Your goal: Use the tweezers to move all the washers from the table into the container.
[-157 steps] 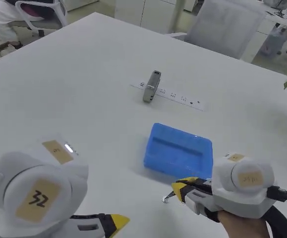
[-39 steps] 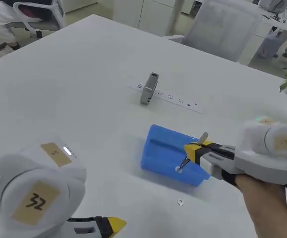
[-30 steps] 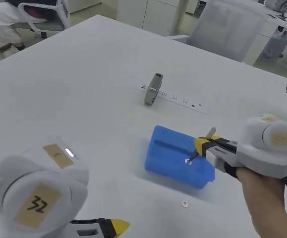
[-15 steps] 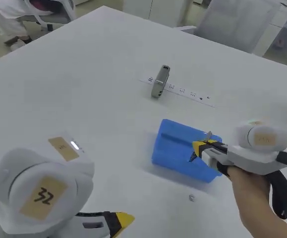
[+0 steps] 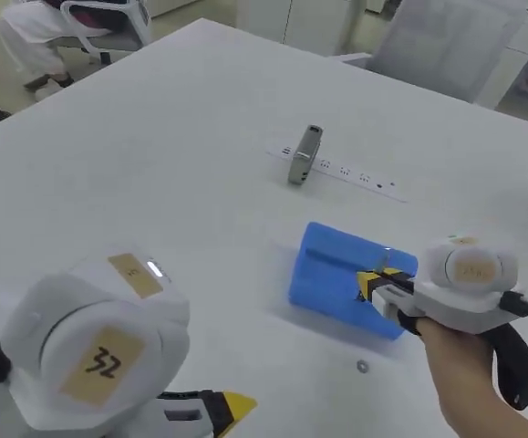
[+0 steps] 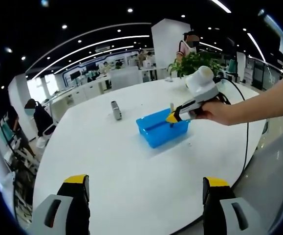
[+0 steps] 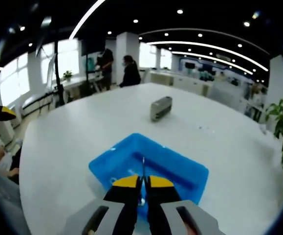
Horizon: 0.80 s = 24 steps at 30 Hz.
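Note:
A blue container (image 5: 336, 274) sits on the white table (image 5: 154, 164). My right gripper (image 5: 369, 286) hovers over its near right part, shut on thin metal tweezers (image 7: 142, 169) that point down into the blue container (image 7: 126, 161). I cannot tell whether the tweezers' tips hold a washer. One small washer (image 5: 362, 367) lies on the table just in front of the container. My left gripper (image 5: 211, 411) hangs low at the near left, away from the container. In its own view the left gripper (image 6: 145, 180) is open with nothing between the jaws.
A grey adapter block (image 5: 305, 155) stands plugged into a white power strip (image 5: 355, 173) beyond the container. Office chairs (image 5: 428, 46) stand at the table's far edge. In the left gripper view the right gripper (image 6: 180, 113) and the person's arm (image 6: 258, 103) reach in from the right.
The right gripper rose from the table in front of the container and brought the tweezers over the container, carrying a washer part of the way. The head camera shifted; the left gripper stayed low.

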Motion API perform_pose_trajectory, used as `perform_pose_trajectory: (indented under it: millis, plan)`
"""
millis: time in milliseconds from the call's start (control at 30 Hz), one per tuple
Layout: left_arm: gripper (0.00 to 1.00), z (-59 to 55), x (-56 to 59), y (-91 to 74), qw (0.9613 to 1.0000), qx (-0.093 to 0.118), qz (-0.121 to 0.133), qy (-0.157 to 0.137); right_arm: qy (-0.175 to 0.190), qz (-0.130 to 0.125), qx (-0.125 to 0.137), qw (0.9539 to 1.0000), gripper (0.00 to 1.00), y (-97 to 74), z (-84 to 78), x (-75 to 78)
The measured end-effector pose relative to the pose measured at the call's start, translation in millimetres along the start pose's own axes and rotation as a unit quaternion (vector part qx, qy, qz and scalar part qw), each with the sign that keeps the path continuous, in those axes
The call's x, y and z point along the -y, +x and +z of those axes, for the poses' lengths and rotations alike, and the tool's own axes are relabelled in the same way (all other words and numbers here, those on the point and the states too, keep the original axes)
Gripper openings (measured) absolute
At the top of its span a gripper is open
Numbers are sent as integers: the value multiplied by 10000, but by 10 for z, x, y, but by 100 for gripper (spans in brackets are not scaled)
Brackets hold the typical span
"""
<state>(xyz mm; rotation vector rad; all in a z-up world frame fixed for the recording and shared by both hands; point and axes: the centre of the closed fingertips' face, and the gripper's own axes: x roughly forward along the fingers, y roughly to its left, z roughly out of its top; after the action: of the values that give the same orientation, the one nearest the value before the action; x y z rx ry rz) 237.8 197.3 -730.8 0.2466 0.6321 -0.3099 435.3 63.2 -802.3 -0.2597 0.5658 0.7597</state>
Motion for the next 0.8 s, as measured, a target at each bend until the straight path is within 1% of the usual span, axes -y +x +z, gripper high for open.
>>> perform_pose_trajectory:
  millis: [33,67,133,167,233,333,400,433,500,600,700,800]
  plan:
    - [99,4,3,-16,10000,7,5,12,98,43,-10,9999,2,-3,-2,-3]
    - [99,6,9,-28,10000,13,4,20,152,16,-53,9999,2,-8,-9,7]
    - [99,15,24,-56,10000,39,9,40,107,-17,-109,9999,2,-25,-17,31]
    - [99,21,33,-67,10000,65,15,37,114,-39,-83,9999,2,-50,-5,50]
    - [99,25,40,-71,10000,73,22,13,154,-49,-29,9999,2,-110,31,39]
    - [99,44,45,-85,9999,104,60,-30,161,-56,142,9998,2,-215,141,38]
    - [99,57,42,-93,9999,130,82,-18,165,-50,234,9996,2,-316,216,16]
    - [99,63,40,-100,9998,144,98,-8,238,-7,351,9991,2,-383,272,-7]
    - [99,66,42,-109,9998,156,112,-13,380,57,478,9981,2,-489,318,-20]
    - [99,62,50,-126,9997,188,134,-42,417,4,711,9966,2,-650,371,-20]
    - [99,75,49,-131,9994,284,174,-103,591,25,851,9946,2,-780,369,-37]
    - [99,81,49,-144,9993,278,206,-126,641,73,857,9942,2,-865,292,-90]
